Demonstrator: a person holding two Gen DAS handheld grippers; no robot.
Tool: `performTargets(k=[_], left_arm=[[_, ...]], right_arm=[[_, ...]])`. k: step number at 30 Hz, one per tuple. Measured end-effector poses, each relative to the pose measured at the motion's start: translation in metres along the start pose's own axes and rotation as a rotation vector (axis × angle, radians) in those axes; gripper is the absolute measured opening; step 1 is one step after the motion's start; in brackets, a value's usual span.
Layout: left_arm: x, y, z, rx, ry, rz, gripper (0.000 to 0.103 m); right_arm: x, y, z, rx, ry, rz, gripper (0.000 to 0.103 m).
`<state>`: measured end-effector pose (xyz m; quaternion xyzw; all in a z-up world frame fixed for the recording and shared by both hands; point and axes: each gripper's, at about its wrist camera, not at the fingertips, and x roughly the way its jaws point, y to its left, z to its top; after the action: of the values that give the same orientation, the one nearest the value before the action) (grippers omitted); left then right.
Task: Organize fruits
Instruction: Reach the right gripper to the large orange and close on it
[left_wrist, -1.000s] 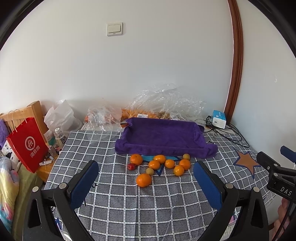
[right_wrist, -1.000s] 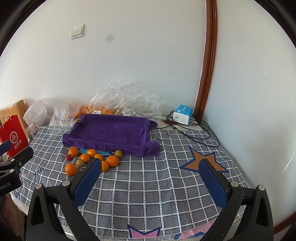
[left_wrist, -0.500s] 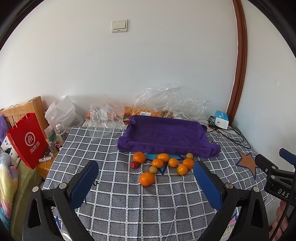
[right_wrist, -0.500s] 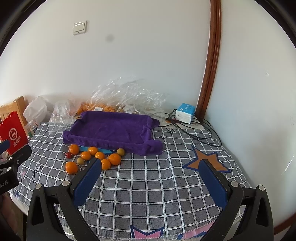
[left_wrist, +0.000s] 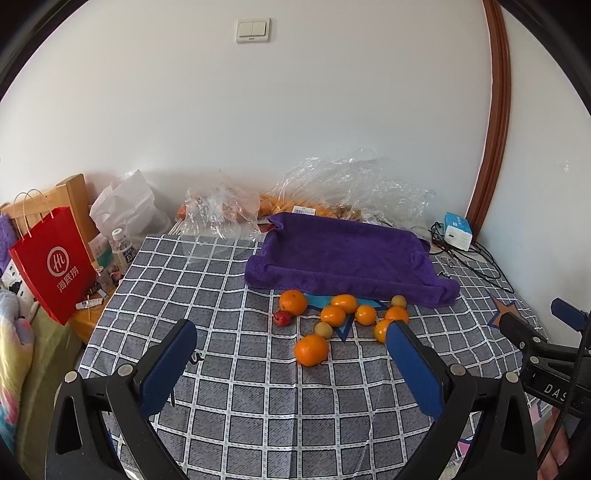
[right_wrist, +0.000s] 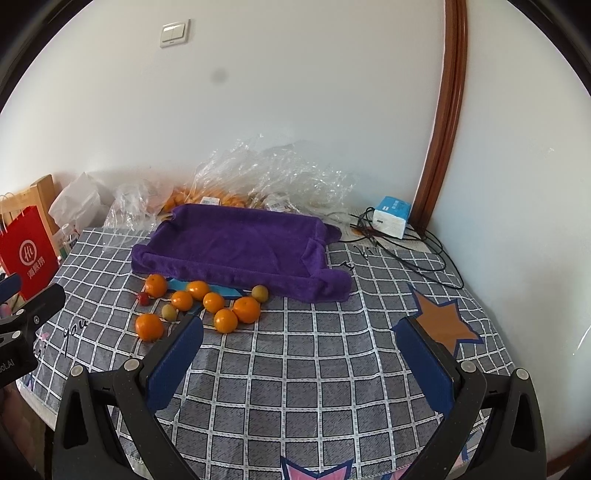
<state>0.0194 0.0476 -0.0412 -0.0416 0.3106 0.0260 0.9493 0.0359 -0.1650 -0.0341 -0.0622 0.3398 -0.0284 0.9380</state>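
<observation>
Several oranges (left_wrist: 311, 349) (right_wrist: 149, 326), small yellow-green fruits (left_wrist: 323, 329) (right_wrist: 260, 292) and one small red fruit (left_wrist: 282, 318) (right_wrist: 143, 298) lie in a cluster on the checked tablecloth, just in front of a purple cloth-lined tray (left_wrist: 347, 251) (right_wrist: 236, 243), which holds nothing. My left gripper (left_wrist: 291, 339) is open and empty, above the cloth short of the fruits. My right gripper (right_wrist: 299, 336) is open and empty, to the right of the cluster.
Clear plastic bags (left_wrist: 354, 184) with more oranges sit behind the tray by the wall. A blue-white box (right_wrist: 391, 216) and black cables (right_wrist: 417, 254) are at the back right. A red paper bag (left_wrist: 51, 258) and bottles (left_wrist: 122, 247) stand off the table's left edge.
Both grippers have moved a little forward toward the fruits and tray; the fruits look slightly nearer. Nothing on the table has moved.
</observation>
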Motion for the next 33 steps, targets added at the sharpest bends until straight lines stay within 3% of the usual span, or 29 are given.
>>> performTargets(k=[10,15,19,23,27,33], left_arm=[[0.053,0.023,-0.019,-0.039,0.078,0.002,0.103],[0.083,0.033,-0.03,-0.016,0.134,0.065,0.102],[0.101,0.043,-0.035,-0.035,0.174,0.053,0.095],[0.113,0.048,-0.04,-0.042,0.182,0.06,0.091],[0.125,0.054,-0.043,-0.065,0.222,0.023,0.077],[0.134,0.061,-0.047,-0.096,0.232,-0.026,0.074]], right_arm=[[0.05,0.019,-0.011,-0.038,0.06,0.005,0.102],[0.075,0.02,-0.017,-0.036,0.068,0.019,0.102],[0.097,0.018,-0.02,-0.034,0.086,0.0,0.1],[0.118,0.011,-0.023,0.025,0.121,0.067,0.087],[0.14,0.009,-0.025,0.065,0.179,0.119,0.074],[0.163,0.011,-0.017,0.069,0.183,0.178,0.058]])
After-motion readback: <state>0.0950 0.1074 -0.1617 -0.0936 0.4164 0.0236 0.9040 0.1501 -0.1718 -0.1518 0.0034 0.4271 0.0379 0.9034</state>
